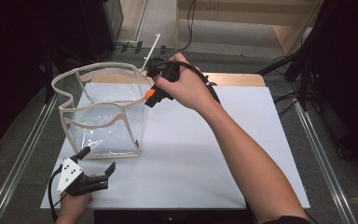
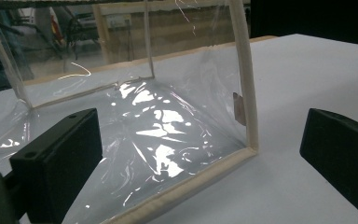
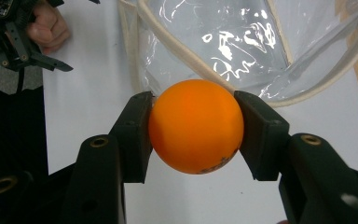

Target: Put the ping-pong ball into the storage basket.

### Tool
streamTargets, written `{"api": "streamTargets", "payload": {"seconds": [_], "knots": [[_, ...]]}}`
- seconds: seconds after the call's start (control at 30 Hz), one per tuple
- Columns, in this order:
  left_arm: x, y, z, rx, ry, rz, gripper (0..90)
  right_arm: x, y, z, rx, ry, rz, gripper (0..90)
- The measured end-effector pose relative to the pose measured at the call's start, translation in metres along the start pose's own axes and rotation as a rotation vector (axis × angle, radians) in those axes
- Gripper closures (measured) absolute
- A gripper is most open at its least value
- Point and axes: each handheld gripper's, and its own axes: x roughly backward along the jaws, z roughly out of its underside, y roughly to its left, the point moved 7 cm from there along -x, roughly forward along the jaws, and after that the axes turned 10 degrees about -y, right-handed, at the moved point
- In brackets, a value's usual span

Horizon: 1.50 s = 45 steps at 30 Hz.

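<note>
While the left claw (image 1: 103, 173) rests wide open on the white surface (image 1: 205, 158), just before the one clear plastic bag (image 1: 103, 109) and apart from it, the right claw (image 3: 193, 122) is clamped on the single orange ball (image 3: 196, 126), held beside the bag's rim.

ball (image 3: 196, 126): showing plain orange, small dark print low down | bag (image 1: 103, 112): showing clear glossy plastic, cream piping along edges | right gripper (image 3: 193, 128): showing black jaws | left gripper (image 1: 95, 179): showing black body, grey plate | table sheet (image 1: 205, 154): showing plain white, tan wood beyond
</note>
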Motion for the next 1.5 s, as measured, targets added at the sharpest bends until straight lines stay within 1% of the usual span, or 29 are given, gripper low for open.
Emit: {"api": "streamTargets", "payload": {"seconds": [0.33, 0.8, 0.83, 0.9, 0.93, 0.97, 1.5], "knots": [[0.0, 0.0, 0.0, -0.001, 0.0, 0.0, 0.0, 0.003, -0.001, -0.007, 0.0, -0.002, 0.001, 47.4], [0.0, 0.0, 0.0, 0.002, -0.001, 0.002, 0.0, 0.004, -0.003, -0.021, 0.006, -0.001, 0.003, 47.4], [0.0, 0.0, 0.0, 0.002, -0.001, 0.002, 0.0, 0.004, -0.004, -0.022, 0.013, -0.002, 0.002, 47.4], [0.0, 0.0, 0.0, 0.002, -0.002, 0.002, 0.0, 0.004, -0.004, -0.024, 0.008, -0.003, 0.004, 47.4], [0.0, 0.0, 0.0, 0.002, -0.002, 0.002, 0.0, 0.003, -0.005, -0.024, 0.014, -0.002, 0.002, 47.4], [0.0, 0.0, 0.0, 0.002, -0.002, 0.002, 0.0, 0.003, -0.004, -0.025, 0.008, 0.0, 0.004, 47.5], [0.0, 0.0, 0.0, 0.003, -0.002, 0.003, 0.0, -0.006, -0.009, -0.035, 0.011, 0.006, 0.005, 47.4]]}}
